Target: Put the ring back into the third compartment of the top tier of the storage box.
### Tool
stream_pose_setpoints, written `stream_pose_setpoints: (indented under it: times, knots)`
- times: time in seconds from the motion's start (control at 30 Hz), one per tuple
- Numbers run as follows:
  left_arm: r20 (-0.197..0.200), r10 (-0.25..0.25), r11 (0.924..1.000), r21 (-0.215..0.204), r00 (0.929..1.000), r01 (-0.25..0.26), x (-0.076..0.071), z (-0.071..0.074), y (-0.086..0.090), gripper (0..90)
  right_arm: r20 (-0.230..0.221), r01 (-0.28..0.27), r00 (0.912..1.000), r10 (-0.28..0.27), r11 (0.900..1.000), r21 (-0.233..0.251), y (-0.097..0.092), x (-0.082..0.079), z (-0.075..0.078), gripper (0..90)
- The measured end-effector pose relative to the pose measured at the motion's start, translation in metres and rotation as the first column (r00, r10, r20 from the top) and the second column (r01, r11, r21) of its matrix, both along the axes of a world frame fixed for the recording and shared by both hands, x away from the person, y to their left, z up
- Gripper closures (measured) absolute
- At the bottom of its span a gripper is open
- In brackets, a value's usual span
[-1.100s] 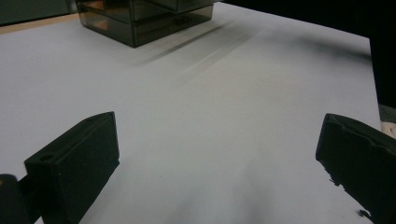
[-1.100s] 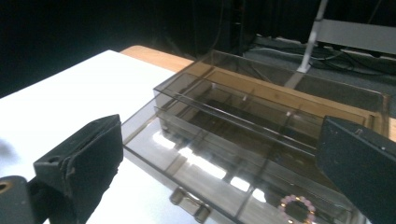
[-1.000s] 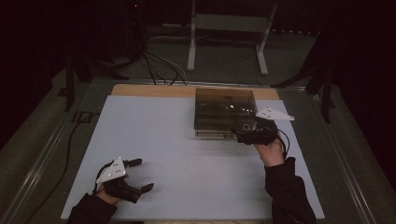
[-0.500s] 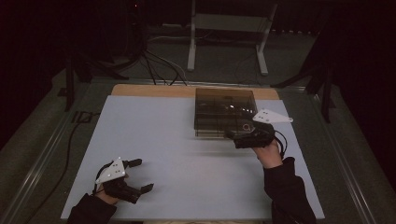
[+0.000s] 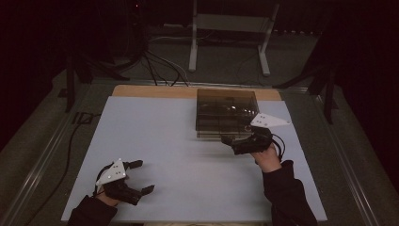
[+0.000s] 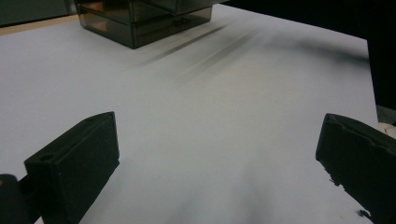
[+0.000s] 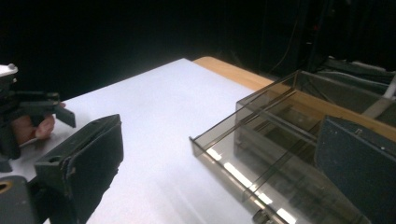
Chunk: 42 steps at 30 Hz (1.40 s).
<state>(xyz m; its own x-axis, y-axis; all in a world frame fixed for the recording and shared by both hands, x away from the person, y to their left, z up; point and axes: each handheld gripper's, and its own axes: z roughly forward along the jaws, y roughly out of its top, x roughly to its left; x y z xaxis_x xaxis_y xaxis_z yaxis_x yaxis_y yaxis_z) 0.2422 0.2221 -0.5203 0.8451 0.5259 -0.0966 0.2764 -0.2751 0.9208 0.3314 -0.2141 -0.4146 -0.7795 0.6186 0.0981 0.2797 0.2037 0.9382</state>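
A smoky see-through drawer box (image 5: pixel 227 112) stands at the table's far middle. My right gripper (image 5: pixel 228 143) hovers just in front of its near right corner, pointing left. Its jaws are open, with nothing between them. In the right gripper view the box (image 7: pixel 280 140) lies just ahead between the wide-spread jaws of the right gripper (image 7: pixel 219 133), and a low drawer seems to stick out a little. My left gripper (image 5: pixel 142 177) rests near the front left of the table, open and empty. In the left gripper view the box (image 6: pixel 140 21) is far ahead of the left gripper (image 6: pixel 219 126).
A white sheet (image 5: pixel 164 141) covers the wooden table (image 5: pixel 150 91). Cables (image 5: pixel 155 66) and a metal stand (image 5: pixel 230 28) lie on the floor beyond the far edge. Metal rails (image 5: pixel 42 155) run along both sides. The left gripper (image 7: pixel 28 112) shows far off in the right gripper view.
My right gripper has drifted left and a little toward me along the box's front. The left gripper has stayed where it was.
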Motion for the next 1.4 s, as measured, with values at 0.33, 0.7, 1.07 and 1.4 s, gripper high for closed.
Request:
stream_pose_setpoints:
  times: [0.33, 0.7, 1.07, 1.4]
  knots:
    - [0.0, -0.003, 1.0, 0.0, 1.0, 0.003, 0.0, 0.0, 0.0, 0.6, -0.03, -0.045, 0.9986, 0.044, 0.9984, -0.035, 0.008, -0.01, -0.024, 1.2]
    - [0.0, -0.006, 1.0, 0.0, 1.0, 0.006, -0.001, 0.0, 0.0, 0.6, -0.038, -0.087, 0.9957, 0.084, 0.9928, -0.082, 0.014, -0.019, -0.045, 1.2]
    - [-0.001, -0.008, 1.0, -0.001, 1.0, 0.008, -0.001, 0.0, 0.0, 0.6, -0.057, -0.09, 0.9948, 0.085, 0.9906, -0.103, 0.003, -0.029, -0.064, 1.2]
    - [-0.002, -0.009, 1.0, 0.0, 1.0, 0.009, -0.001, 0.0, 0.0, 0.6, -0.058, -0.065, 0.9967, 0.057, 0.9877, -0.142, -0.013, -0.039, -0.077, 1.2]
